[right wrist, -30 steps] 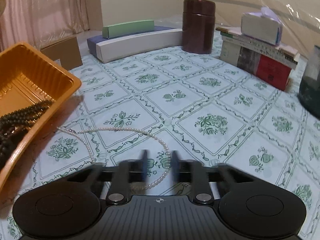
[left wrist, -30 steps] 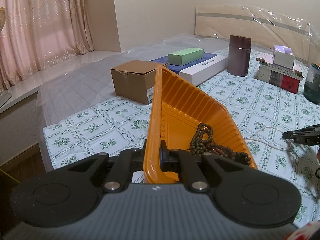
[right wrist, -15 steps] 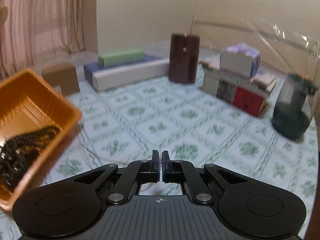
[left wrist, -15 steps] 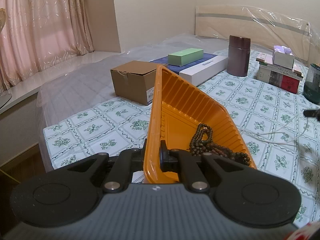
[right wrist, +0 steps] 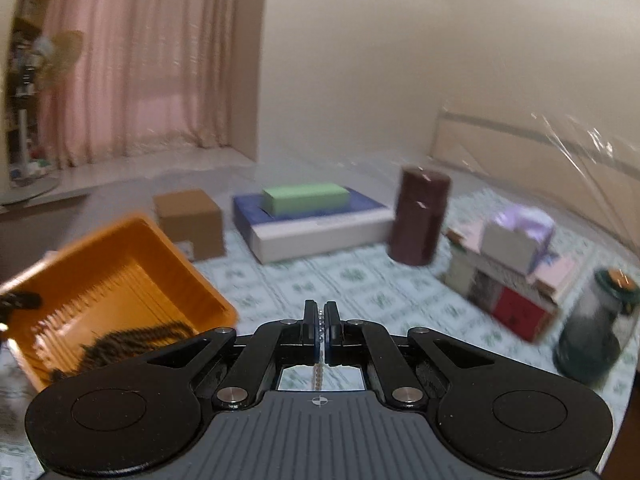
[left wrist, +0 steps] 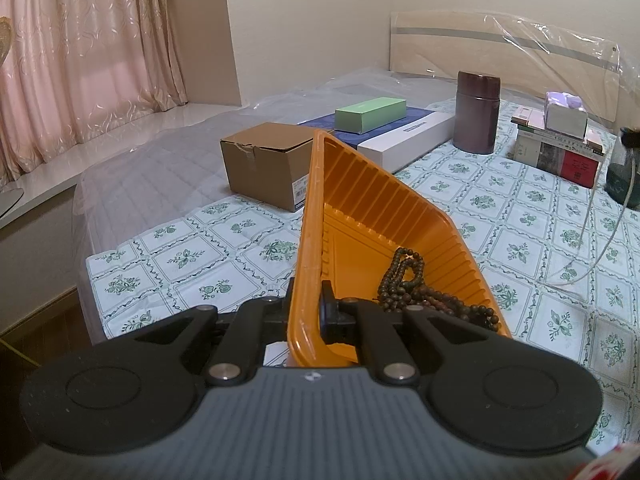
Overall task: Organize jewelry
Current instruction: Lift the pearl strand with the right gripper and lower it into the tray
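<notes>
My left gripper (left wrist: 306, 314) is shut on the near wall of an orange ribbed tray (left wrist: 372, 208), tilted up off the bed. Dark brown bead strands (left wrist: 416, 288) lie in its lower corner. My right gripper (right wrist: 320, 322) is shut on a white pearl necklace (right wrist: 319, 372), whose beads show between and below the pads. In the left wrist view the necklace (left wrist: 600, 240) hangs as a thin loop at the right, its end touching the cloth. The tray (right wrist: 120, 280) with dark beads (right wrist: 136, 340) is at the lower left of the right wrist view.
On the green-patterned cloth (left wrist: 520, 208): a cardboard box (left wrist: 264, 164), a green box (left wrist: 370, 114) on a white and blue flat box (left wrist: 404, 138), a brown canister (left wrist: 476, 112), stacked books with a tissue pack (left wrist: 560, 144), a dark glass jar (left wrist: 624, 168). Bed edge at the left.
My right gripper closed on the pearl necklace and lifted it well above the cloth; the view rose. The left gripper and tray stayed still.
</notes>
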Motion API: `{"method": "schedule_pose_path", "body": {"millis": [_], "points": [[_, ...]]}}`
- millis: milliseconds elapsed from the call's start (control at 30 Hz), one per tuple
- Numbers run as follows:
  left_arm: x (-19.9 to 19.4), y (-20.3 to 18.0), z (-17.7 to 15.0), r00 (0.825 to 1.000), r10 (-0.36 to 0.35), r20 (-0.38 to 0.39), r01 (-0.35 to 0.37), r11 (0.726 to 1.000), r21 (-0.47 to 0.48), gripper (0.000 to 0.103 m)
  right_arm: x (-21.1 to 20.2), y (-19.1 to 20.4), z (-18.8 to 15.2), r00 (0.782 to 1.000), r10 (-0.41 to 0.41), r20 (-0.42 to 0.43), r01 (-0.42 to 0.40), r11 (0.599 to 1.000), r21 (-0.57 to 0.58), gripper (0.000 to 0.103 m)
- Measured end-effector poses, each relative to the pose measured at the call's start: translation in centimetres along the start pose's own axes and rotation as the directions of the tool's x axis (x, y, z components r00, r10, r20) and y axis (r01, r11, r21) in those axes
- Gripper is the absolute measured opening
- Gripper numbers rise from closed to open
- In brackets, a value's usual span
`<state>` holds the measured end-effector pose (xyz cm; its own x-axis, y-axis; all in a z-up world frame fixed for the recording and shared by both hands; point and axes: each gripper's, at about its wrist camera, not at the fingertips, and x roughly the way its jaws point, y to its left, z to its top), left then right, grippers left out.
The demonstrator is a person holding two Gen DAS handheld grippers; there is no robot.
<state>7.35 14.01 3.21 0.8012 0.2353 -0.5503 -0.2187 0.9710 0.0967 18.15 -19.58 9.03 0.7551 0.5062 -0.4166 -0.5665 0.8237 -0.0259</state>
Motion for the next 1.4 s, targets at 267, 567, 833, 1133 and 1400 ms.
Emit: {"method": "schedule_pose_path", "body": {"millis": [267,567,833,1133,1400], "points": [[-0.2,-0.1,0.1,1.000,-0.003,0.001,0.003,1.000,-0.004,0.007,-0.9,3.3,4.0,0.988,0.144,0.059,-0.141,0.989,-0.049,0.002],[-0.2,0.1,0.0,1.000,-0.008,0.003,0.008,1.000,-0.013,0.007,-0.4,7.8,7.6,0.948,0.300,0.107,-0.294,0.953,-0.071,0.002],[-0.2,0.4,-0.2,1.000,-0.012,0.005,0.012,1.000,-0.018,0.007,2.0,12.2,9.3,0.906,0.413,0.089,-0.403,0.908,-0.117,0.002],[-0.2,0.5,-0.3,1.000,-0.014,0.006,0.014,1.000,-0.023,0.007,7.8,14.6,7.7,0.915,0.403,-0.005,-0.400,0.906,-0.137,0.002],[-0.2,0.6,-0.3,1.000,-0.015,0.005,0.015,1.000,-0.026,0.007,12.0,13.8,4.8,0.907,0.394,-0.146,-0.406,0.912,-0.061,0.002]]}}
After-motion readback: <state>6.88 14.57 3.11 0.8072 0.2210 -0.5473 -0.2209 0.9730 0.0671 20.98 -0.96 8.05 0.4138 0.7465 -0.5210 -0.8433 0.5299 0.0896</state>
